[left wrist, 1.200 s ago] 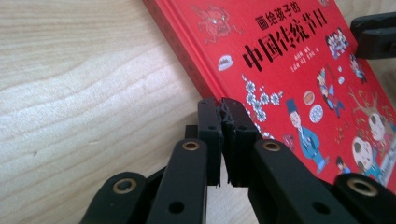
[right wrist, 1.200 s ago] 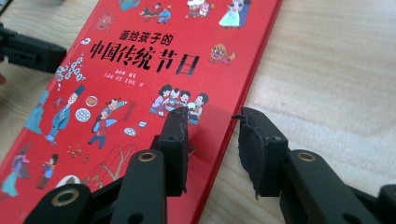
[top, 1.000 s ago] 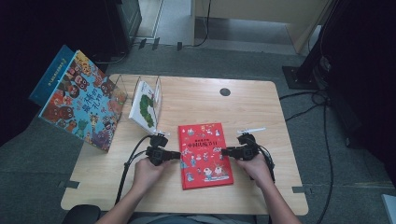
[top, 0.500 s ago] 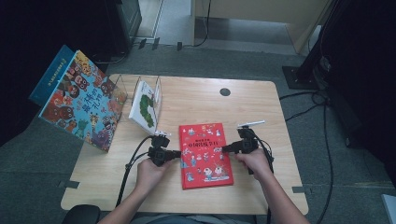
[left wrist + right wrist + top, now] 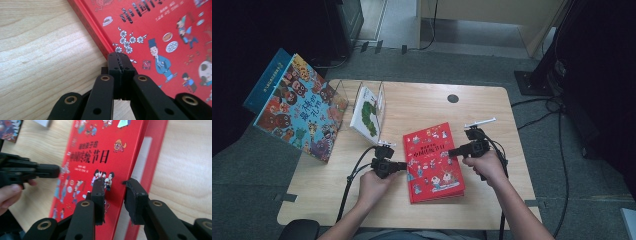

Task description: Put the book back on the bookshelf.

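In the high view the red book (image 5: 433, 161) lies flat at the centre of the worktop (image 5: 422, 102), and since a second ago our right tool (image 5: 455, 151) has drawn up from the book's mid right edge toward its upper right edge, while our left tool (image 5: 404, 165) has stayed at the left edge; we judge the cover is about to be opened from the right. Both forearms come in from the bottom of the frame, hands level, tools pointing inward at each other. At the upper left an illustrated book (image 5: 297, 107) leans by a clear rack (image 5: 341, 97) holding a white book (image 5: 368, 112). In the left gripper view our left tool (image 5: 120, 61) is pressed together with nothing between, its tip over the book's (image 5: 160, 32) spine edge. In the right gripper view our right tool (image 5: 113, 191) is spread, jaws straddling the cover's free edge, which looks slightly lifted.
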A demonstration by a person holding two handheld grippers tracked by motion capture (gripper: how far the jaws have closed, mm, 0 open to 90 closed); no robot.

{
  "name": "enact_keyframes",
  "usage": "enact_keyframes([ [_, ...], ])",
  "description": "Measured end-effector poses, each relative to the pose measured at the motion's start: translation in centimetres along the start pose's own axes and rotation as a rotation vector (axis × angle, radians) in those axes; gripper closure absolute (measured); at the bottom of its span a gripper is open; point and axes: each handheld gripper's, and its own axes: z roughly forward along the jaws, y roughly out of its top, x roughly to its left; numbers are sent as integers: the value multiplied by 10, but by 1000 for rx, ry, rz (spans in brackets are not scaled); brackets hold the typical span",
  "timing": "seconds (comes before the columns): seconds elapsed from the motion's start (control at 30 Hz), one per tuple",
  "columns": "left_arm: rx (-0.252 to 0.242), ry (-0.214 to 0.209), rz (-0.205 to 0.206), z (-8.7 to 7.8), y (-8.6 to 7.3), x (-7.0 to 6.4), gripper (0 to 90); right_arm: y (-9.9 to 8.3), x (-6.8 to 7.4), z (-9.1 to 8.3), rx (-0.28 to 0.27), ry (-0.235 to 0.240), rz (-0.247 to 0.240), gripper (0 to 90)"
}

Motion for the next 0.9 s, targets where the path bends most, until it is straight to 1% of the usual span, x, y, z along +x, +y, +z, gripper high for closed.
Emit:
enact_keyframes([
  [0.07, 0, -12, -2, 1, 0, -1, 900, 7, 8, -6, 5, -9, -28, 702],
  [0.2, 2, -20, 12, 4, -1, -5, 900, 20, 28, -19, 13, -2, -70, 710],
  [0.23, 5, -23, 12, 4, -1, -6, 900, 24, 33, -22, 18, -1, -87, 711],
  [0.33, 5, -29, 12, 6, -1, -8, 900, 34, 51, -26, 40, -21, -129, 712],
  [0.47, 5, -32, 13, 6, 0, -7, 887, 45, 73, -22, 69, -34, -169, 721],
  [0.5, 2, -39, 6, 6, 0, -6, 877, 47, 78, -19, 83, -33, -175, 725],
  [0.57, 1, -44, -6, 5, 1, -4, 851, 51, 86, -10, 113, -47, -189, 749],
  [0.6, -4, -46, -10, 4, 2, -3, 849, 53, 89, -5, 123, -51, -200, 763],
  [0.67, -14, -46, -11, -1, 3, -1, 833, 56, 93, 5, 150, -64, -200, 804],
  [0.7, -18, -47, -13, -3, 4, 1, 822, 57, 94, 9, 158, -55, -200, 818],
  [0.73, -23, -46, -11, -6, 5, 2, 809, 59, 94, 10, 163, -45, -190, 823],
  [0.77, -29, -48, -13, -8, 6, 4, 786, 61, 95, 10, 172, -48, -195, 828],
  [0.9, -43, -67, -29, -12, 8, 9, 679, 66, 98, 8, 206, -50, -178, 859],
])
